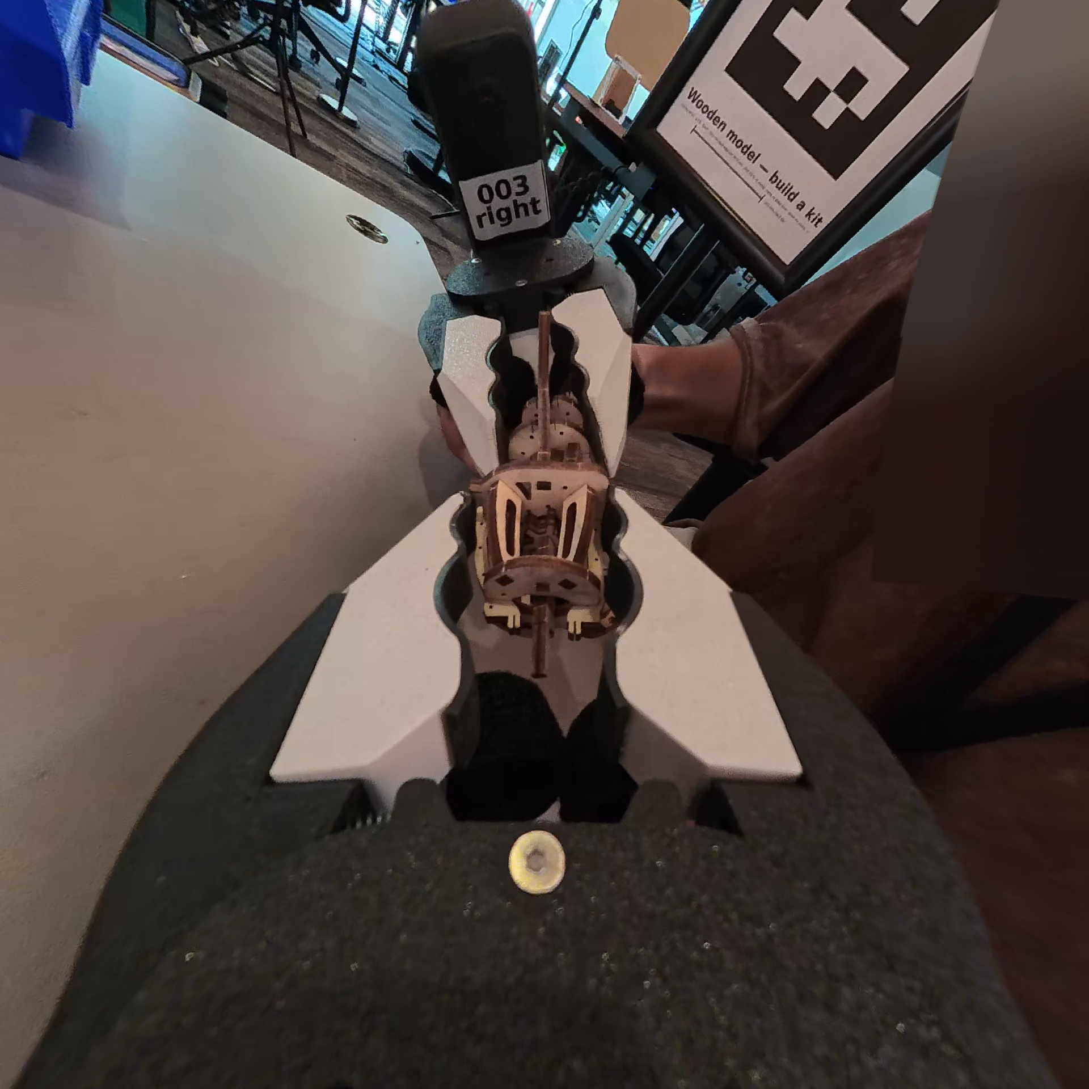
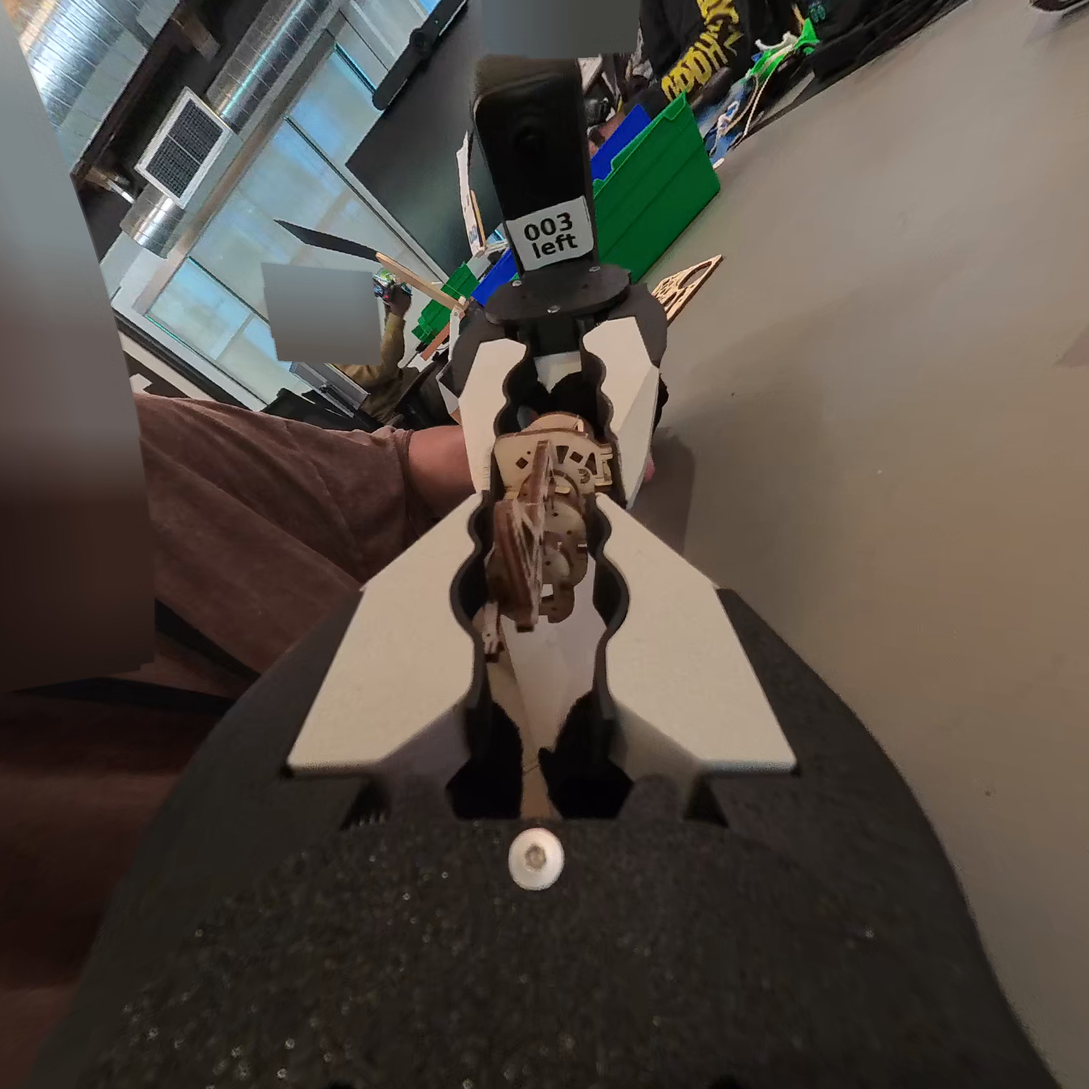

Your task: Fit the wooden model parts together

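In the left wrist view, my left gripper (image 1: 539, 501) is shut on a light wooden cage-like model part (image 1: 539, 548) with a thin dark shaft (image 1: 539, 642) poking back toward the camera. Facing it tip to tip, my right gripper (image 1: 548, 456) is shut on a part made of wooden discs (image 1: 551, 439) with a thin upright strip (image 1: 545, 359). The two parts meet between the grippers, above the table. In the right wrist view, my right gripper (image 2: 539, 507) grips the brown wheel-and-disc part (image 2: 521, 560). The left gripper (image 2: 551, 468) holds the pale part (image 2: 560, 454) against it.
A pale table (image 1: 177, 412) lies below and to the left. A framed sign with a black-and-white marker (image 1: 795, 118) stands at the right. A brown-sleeved arm (image 2: 265, 501) holds each gripper. Green and blue bins (image 2: 654, 188) and a cut wooden sheet (image 2: 686, 289) sit on the far table.
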Available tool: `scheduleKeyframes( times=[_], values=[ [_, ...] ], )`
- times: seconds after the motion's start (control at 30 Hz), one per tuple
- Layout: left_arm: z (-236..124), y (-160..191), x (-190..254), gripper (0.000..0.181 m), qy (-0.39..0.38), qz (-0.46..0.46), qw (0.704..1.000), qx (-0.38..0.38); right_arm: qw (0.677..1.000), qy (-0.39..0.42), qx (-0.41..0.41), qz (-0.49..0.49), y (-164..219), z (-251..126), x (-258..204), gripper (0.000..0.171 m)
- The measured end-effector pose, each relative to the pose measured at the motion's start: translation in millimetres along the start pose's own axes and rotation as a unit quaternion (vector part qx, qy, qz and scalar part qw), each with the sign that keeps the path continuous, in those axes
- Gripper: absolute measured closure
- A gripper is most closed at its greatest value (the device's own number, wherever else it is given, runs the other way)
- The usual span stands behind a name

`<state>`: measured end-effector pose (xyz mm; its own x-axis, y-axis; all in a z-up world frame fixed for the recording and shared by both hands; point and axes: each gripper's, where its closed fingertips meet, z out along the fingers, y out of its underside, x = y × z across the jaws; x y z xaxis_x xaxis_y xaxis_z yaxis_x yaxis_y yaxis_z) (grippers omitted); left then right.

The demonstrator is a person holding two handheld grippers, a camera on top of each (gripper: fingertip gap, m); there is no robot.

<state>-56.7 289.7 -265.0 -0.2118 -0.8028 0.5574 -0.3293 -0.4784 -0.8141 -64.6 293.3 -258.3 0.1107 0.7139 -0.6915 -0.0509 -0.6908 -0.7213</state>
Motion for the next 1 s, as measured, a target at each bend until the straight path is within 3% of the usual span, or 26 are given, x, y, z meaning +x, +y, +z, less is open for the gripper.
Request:
scheduleKeyframes(
  times=[0.23, 0.63, 0.8, 0.9, 1.0],
  values=[
    [0, -1, -7, 0.142, -0.033, 0.008, 0.999, 0.003, 0.999, 0.045, 0.011, -0.01, -3, -4, 9, 0.142],
    [1, 2, -5, 0.142, -0.001, -0.027, 1.0, -0.006, 1.0, 0.023, 0.008, 0.002, 0, -2, 7, 0.141],
    [2, 8, -4, 0.142, 0.012, -0.049, 0.998, -0.024, 0.977, 0.107, -0.06, -0.176, 2, -12, 15, 0.117],
    [1, 8, -6, 0.142, 0.014, -0.069, 0.997, -0.021, 0.932, 0.166, -0.111, -0.303, 0, -23, 13, 0.108],
    [-1, 6, -8, 0.142, 0.022, -0.089, 0.996, -0.013, 0.891, 0.214, -0.155, -0.37, 3, -24, 11, 0.1]
  ],
)
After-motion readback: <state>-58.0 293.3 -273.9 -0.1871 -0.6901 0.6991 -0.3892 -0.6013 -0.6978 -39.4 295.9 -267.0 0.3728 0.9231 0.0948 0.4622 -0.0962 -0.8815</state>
